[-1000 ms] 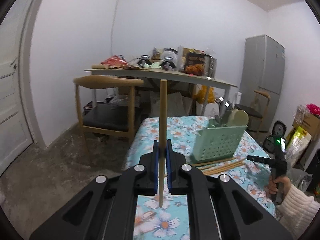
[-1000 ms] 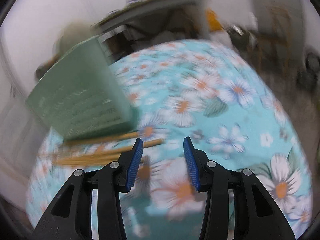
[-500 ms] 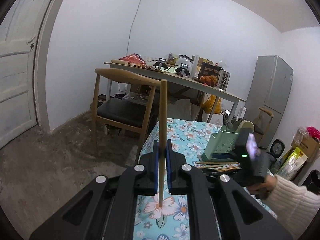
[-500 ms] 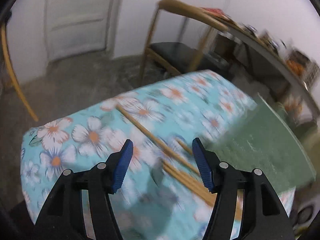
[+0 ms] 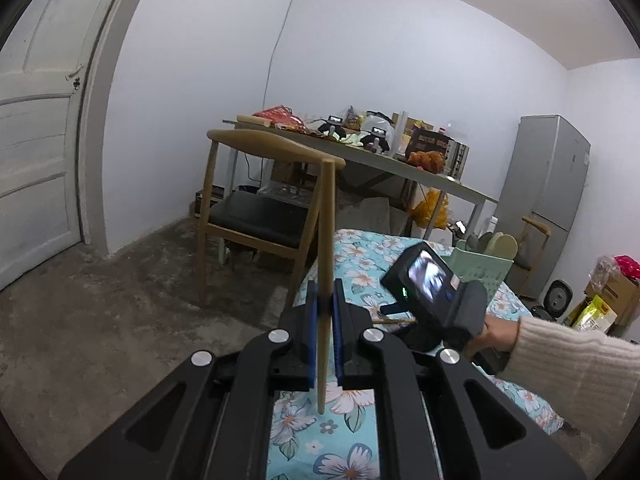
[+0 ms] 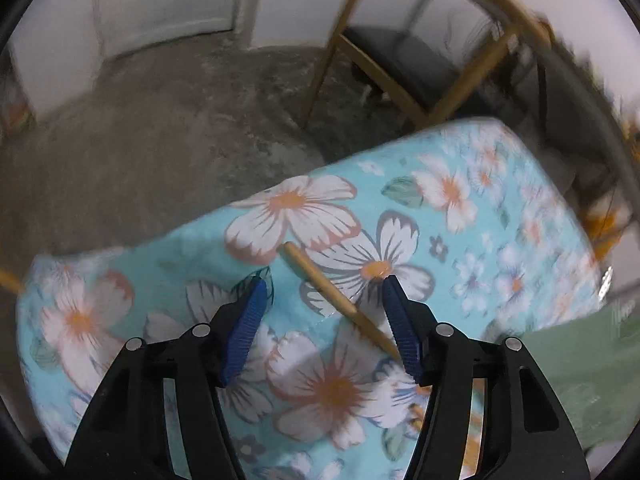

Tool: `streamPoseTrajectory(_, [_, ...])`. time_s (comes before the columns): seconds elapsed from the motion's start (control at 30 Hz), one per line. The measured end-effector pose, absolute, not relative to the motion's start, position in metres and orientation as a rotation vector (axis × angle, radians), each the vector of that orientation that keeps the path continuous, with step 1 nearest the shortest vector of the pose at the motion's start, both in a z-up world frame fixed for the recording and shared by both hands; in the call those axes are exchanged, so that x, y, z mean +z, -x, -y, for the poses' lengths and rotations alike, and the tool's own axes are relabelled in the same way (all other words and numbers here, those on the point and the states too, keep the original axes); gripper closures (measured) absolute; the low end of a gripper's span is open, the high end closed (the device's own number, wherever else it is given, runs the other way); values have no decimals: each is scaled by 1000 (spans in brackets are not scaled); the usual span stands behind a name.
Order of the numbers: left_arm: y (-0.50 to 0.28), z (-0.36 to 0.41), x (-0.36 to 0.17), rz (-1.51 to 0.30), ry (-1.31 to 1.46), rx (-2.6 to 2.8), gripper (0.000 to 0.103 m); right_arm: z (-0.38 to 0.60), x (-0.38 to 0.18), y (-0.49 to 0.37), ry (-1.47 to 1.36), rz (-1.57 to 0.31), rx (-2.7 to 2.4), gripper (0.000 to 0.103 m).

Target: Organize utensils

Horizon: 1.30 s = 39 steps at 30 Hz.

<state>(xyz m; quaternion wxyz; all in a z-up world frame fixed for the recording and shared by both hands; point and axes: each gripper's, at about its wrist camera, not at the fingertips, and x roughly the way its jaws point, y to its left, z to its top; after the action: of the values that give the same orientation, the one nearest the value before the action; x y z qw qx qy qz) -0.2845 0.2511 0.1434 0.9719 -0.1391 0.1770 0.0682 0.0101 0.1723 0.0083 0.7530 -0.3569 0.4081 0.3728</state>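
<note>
My left gripper (image 5: 325,300) is shut on a wooden chopstick (image 5: 326,240), which stands upright between its blue pads. In the left wrist view a hand in a cream sleeve holds the right gripper's body (image 5: 434,296) low over the floral tablecloth (image 5: 360,264). My right gripper (image 6: 325,284) points down at the cloth and its jaws are closing. A second chopstick (image 6: 320,280) lies slantwise between them, untouched by the pads. The green utensil holder (image 5: 486,268) stands behind, with its wall (image 6: 592,360) at the right edge of the right wrist view.
The tablecloth's edge (image 6: 200,224) drops to a concrete floor (image 5: 120,300) just beyond the right gripper. A wooden chair (image 5: 256,216) stands close to the table's corner. Behind are a cluttered long table (image 5: 400,168), a grey fridge (image 5: 548,184) and a white door (image 5: 36,140).
The right gripper swept left from the holder toward the table's corner, rolling as it went, and now straddles one chopstick. Its jaws widened, then narrowed a little. The left gripper shifted, still gripping its chopstick.
</note>
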Motion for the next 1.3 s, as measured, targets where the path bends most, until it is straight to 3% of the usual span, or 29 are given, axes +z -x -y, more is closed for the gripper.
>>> streamPoseTrajectory(0.1, [282,-252,140,-359,280,137,97,-169,12,-22,683,-969,796,72])
streamPoseTrajectory(0.17, [279,-250,138,-361,280,134,97,-164,15,-28,593,-1009,797,75])
streamPoseTrajectory(0.2, [280,-250,137,-364,279,131,97,-159,19,-32,533,-1030,795,86])
streamPoseTrajectory(0.23, [280,-248,137,-367,278,129,97,-152,24,-33,474,-1039,785,103])
streamPoseTrajectory(0.57, [261,-231,143,-367,263,100,97,-99,89,-30,329,-830,705,103])
streamPoseTrajectory(0.9, [247,-201,159,-357,215,53,97,-42,132,-36,214,-743,751,103])
streamPoseTrajectory(1.0, [242,-193,161,-360,200,40,97,-39,119,-37,295,-760,763,99])
streamPoseTrajectory(1.13, [237,-190,161,-367,201,21,97,-52,93,-11,525,-660,819,52])
streamPoseTrajectory(1.3, [239,-190,161,-365,182,28,97,-94,46,5,744,-672,870,53])
